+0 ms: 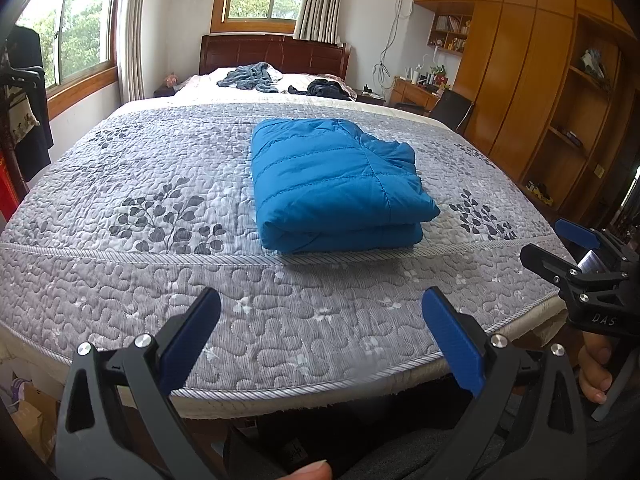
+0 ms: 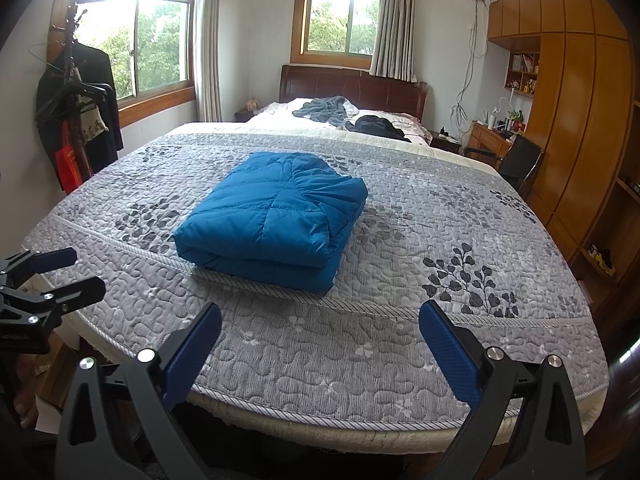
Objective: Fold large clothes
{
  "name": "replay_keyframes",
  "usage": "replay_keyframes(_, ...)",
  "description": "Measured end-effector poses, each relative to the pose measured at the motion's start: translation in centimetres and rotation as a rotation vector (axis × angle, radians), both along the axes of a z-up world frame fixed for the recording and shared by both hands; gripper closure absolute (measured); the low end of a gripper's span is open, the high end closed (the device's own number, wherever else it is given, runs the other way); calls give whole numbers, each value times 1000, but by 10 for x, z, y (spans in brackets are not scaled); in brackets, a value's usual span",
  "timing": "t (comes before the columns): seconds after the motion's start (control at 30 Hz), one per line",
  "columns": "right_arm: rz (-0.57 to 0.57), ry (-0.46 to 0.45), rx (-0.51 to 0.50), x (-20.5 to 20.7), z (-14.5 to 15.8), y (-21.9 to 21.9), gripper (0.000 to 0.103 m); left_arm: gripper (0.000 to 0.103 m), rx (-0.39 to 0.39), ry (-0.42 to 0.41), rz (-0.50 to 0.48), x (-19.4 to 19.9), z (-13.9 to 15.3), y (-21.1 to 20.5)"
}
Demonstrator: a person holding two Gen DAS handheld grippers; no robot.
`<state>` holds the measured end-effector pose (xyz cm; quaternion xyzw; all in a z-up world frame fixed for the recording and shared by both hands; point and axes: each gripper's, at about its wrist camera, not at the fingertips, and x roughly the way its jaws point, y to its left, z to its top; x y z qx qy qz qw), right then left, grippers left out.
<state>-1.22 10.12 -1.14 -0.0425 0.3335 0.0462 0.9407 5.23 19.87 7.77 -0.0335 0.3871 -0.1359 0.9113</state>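
I see a folded blue quilted padded-cloth jacket (image 1: 340, 184), its fabric smooth with a faint sheen and stitched in channels. It lies near the foot edge of a grey leaf-printed quilted cotton-like bedspread (image 2: 400, 360), matt and puckered by its stitching, with a twisted cord trim along that edge. My left gripper (image 1: 320, 344) has matt black plastic arms, shiny metal pivot pins and blue finely ribbed, rubbery-looking pads (image 1: 452, 344); the right gripper (image 2: 320, 354) looks the same. Behind, a dark glossy wooden headboard (image 2: 352, 86) and warm varnished wooden wardrobe doors (image 1: 520, 80) reflect light.
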Motion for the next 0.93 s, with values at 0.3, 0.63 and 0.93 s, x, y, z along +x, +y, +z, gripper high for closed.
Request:
replay_keyframes(0.3,1,2,2,0,0,0,4,3,-1,2,-1,0,-1,-1)
replay_keyframes(0.63,2,2,1,0,-1,0,4,3,-3,6,-3,1,-3,0)
replay_keyframes(0.93,3,0,-9,1,-3,0,4,3,-5,8,-3,2,-3,0)
